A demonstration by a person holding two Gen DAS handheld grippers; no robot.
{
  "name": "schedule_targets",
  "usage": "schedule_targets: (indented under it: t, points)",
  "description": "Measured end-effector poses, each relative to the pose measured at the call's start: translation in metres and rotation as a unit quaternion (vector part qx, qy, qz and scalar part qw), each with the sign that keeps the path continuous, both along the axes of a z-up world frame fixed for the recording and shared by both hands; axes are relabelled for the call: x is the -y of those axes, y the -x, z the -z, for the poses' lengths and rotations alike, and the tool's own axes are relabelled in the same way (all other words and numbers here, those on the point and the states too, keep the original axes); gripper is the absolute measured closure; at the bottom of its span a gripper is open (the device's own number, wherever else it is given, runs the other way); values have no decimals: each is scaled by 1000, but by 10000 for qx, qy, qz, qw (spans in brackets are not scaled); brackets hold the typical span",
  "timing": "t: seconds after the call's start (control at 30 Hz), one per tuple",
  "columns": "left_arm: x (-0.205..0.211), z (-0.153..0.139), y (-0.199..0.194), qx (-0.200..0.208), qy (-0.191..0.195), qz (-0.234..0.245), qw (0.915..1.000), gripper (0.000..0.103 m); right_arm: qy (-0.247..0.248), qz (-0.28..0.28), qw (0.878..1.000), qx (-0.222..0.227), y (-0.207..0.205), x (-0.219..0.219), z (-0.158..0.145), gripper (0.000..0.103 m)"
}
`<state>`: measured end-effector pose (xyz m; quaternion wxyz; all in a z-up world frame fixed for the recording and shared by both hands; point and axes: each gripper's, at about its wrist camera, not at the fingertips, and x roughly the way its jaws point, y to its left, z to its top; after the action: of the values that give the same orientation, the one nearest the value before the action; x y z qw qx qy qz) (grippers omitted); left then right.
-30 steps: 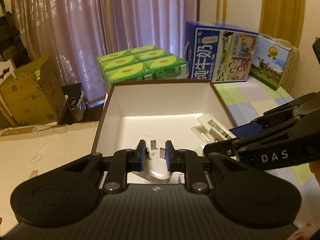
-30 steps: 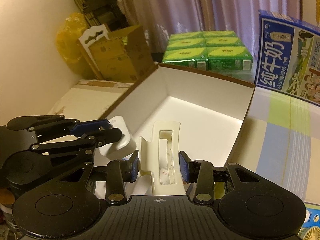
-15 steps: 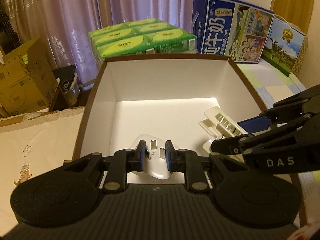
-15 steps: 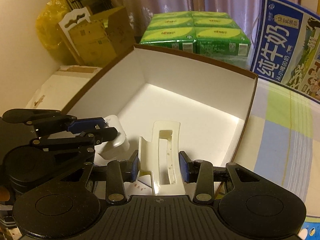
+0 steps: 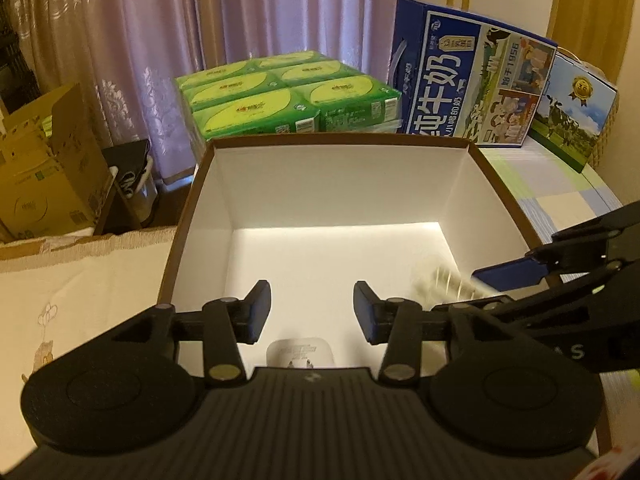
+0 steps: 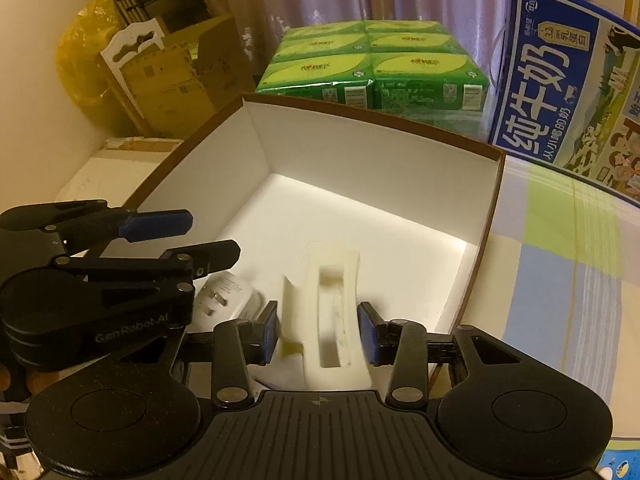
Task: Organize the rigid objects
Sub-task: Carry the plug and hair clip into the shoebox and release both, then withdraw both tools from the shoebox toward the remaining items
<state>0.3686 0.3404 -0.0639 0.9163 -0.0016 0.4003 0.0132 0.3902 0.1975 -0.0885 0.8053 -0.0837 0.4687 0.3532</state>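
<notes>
A brown-rimmed white box (image 5: 224,208) stands in front of both grippers; it also shows in the right wrist view (image 6: 486,216). My left gripper (image 5: 312,312) is open over the box's near end. A white plug adapter (image 5: 300,354) lies on the box floor just below it, and it also shows in the right wrist view (image 6: 226,296). My right gripper (image 6: 318,334) is open. A cream plastic holder (image 6: 334,304) lies in the box between its fingers, apart from the pads. The holder is a blur in the left wrist view (image 5: 444,284).
Green packs (image 5: 288,96) and a blue milk carton box (image 5: 472,92) stand behind the box. Brown cardboard boxes (image 5: 44,172) sit at the left. A checked cloth (image 6: 560,240) covers the table to the right. A cream cloth (image 5: 72,292) lies to the left.
Both grippers have opened. The left one let go of the plug adapter and the right one let go of the cream holder; both things now lie in the box.
</notes>
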Motion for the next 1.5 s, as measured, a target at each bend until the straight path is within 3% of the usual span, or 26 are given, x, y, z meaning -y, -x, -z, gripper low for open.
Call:
schedule_targets:
  t: [0.1, 0.87, 1.5]
  points:
    - [-3, -1, 4, -67, 72, -77, 9999, 62, -28, -25, 10000, 35, 4, 2, -2, 50]
    - [22, -33, 71, -238, 245, -396, 9986, 61, -552, -129, 9983, 150, 58, 48, -38, 49]
    - [101, -68, 140, 56, 463, -208, 9987, 61, -988, -50, 9936, 543, 121, 144, -75, 48]
